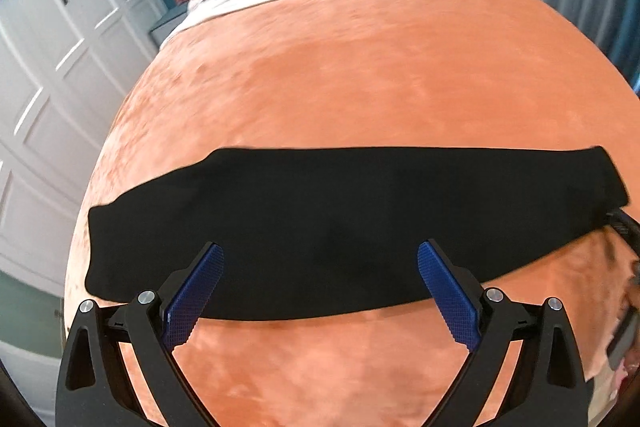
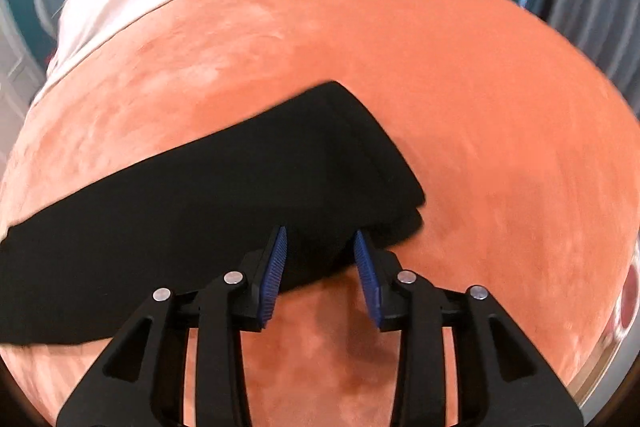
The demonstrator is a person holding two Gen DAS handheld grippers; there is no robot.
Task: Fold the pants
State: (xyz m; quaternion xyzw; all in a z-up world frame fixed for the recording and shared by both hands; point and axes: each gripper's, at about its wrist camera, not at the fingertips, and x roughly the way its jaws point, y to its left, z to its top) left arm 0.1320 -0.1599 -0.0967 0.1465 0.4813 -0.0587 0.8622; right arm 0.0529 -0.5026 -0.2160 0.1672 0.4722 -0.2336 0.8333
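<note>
Pants (image 1: 352, 227) lie lengthwise-folded; both tools, left (image 1: 320, 291) and right (image 2: 320, 267), are spread, probably gripping nothing. Next, fold end over.

The black pants (image 1: 352, 227) lie flat on the orange blanket (image 1: 360, 75) of the bed, folded lengthwise into one long, narrow band running left to right. At their right end the layers are stacked, edges slightly offset.
</note>
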